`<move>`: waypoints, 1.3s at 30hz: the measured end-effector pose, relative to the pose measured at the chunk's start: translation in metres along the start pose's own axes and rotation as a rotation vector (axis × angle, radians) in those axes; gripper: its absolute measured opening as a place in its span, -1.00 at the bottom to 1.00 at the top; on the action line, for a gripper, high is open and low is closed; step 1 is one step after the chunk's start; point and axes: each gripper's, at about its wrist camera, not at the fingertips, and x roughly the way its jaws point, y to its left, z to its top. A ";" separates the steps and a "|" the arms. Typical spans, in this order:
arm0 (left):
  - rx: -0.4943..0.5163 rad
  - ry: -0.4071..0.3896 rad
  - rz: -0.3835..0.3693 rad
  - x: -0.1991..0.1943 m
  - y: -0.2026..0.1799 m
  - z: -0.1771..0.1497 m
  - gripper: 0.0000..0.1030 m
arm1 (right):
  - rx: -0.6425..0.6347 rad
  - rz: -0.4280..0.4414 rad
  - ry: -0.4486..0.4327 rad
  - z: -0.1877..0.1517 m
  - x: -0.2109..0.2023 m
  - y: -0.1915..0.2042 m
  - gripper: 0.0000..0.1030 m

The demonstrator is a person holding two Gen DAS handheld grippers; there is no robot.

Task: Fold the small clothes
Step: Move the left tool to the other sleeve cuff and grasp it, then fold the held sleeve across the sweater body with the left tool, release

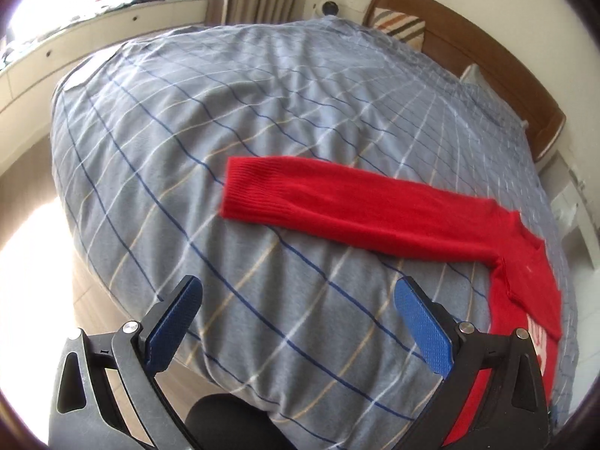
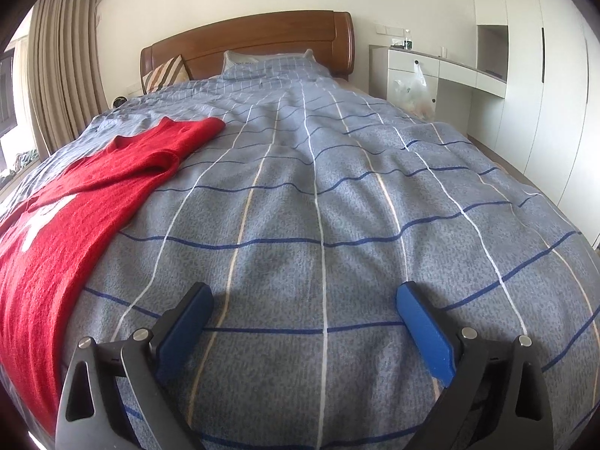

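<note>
The red sweater (image 1: 375, 210) lies flat on the bed (image 1: 210, 142), on the grey checked quilt, and everything about my next move depends on where it sits between my two hands. From my left jaws (image 1: 298, 332) the sweater's body is off to the right, partly behind my right-hand finger, and one sleeve (image 1: 300, 197) stretches out from it, running leftward across the quilt ahead of me. That sleeve's long axis lies crosswise to the way I point, with its ribbed cuff (image 1: 240, 191) at the far left end. From my right jaws (image 2: 303, 324) the same sweater is off to the left, its body running away toward the headboard (image 2: 255, 37), with only bare quilt straight ahead.

Both jaws stand wide with nothing between the blue pads; neither touches the knit.

I judge the outstretched sleeve is the part to fold in first, and my left hand looks the nearer one to it: the cuff lies ahead of those jaws, slightly left of centre. My right hand would have to swing left to meet the sweater's near edge.
</note>
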 end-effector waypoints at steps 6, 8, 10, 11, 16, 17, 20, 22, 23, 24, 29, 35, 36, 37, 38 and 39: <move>-0.111 0.090 -0.043 0.040 0.042 0.038 0.96 | -0.013 -0.020 -0.010 -0.002 0.001 0.005 0.92; -0.134 0.098 -0.073 0.053 0.043 0.044 0.94 | -0.016 -0.024 -0.009 -0.001 0.001 0.006 0.92; -0.165 0.103 -0.042 0.063 0.043 0.047 0.80 | -0.017 -0.027 -0.007 -0.001 0.001 0.006 0.92; -0.169 0.100 -0.017 0.066 0.042 0.048 0.66 | -0.018 -0.028 -0.006 0.000 0.001 0.006 0.92; -0.012 0.057 0.064 0.062 0.018 0.057 -0.66 | -0.021 -0.033 -0.004 0.001 0.002 0.008 0.92; 0.020 0.055 0.077 0.059 0.012 0.059 -0.94 | -0.021 -0.032 -0.005 0.001 0.002 0.008 0.92; 0.087 0.003 0.077 0.037 -0.008 0.069 -0.95 | -0.021 -0.033 -0.004 0.001 0.002 0.008 0.92; 0.125 -0.036 0.051 0.019 -0.031 0.079 -0.96 | -0.021 -0.033 -0.005 0.001 0.002 0.008 0.92; 0.149 -0.055 0.028 0.010 -0.046 0.085 -0.96 | -0.021 -0.033 -0.006 0.001 0.002 0.008 0.92; 0.178 -0.074 -0.004 0.001 -0.065 0.091 -0.96 | -0.021 -0.032 -0.007 0.001 0.001 0.008 0.92; 0.380 -0.167 -0.204 -0.052 -0.191 0.102 -0.96 | -0.021 -0.032 -0.009 0.001 0.001 0.008 0.92; 0.578 -0.175 -0.444 -0.080 -0.339 0.064 -0.96 | -0.021 -0.032 -0.009 0.001 0.001 0.008 0.92; 0.608 -0.164 -0.469 -0.078 -0.359 0.050 -0.96 | -0.021 -0.032 -0.009 0.001 0.001 0.008 0.92; 0.640 -0.152 -0.492 -0.077 -0.377 0.036 -0.96 | -0.021 -0.032 -0.009 0.001 0.001 0.008 0.92; 0.671 -0.138 -0.511 -0.073 -0.394 0.020 -0.96 | -0.021 -0.032 -0.009 0.001 0.001 0.008 0.92; 0.699 -0.123 -0.528 -0.069 -0.408 0.003 -0.96 | -0.021 -0.032 -0.008 0.001 0.001 0.008 0.92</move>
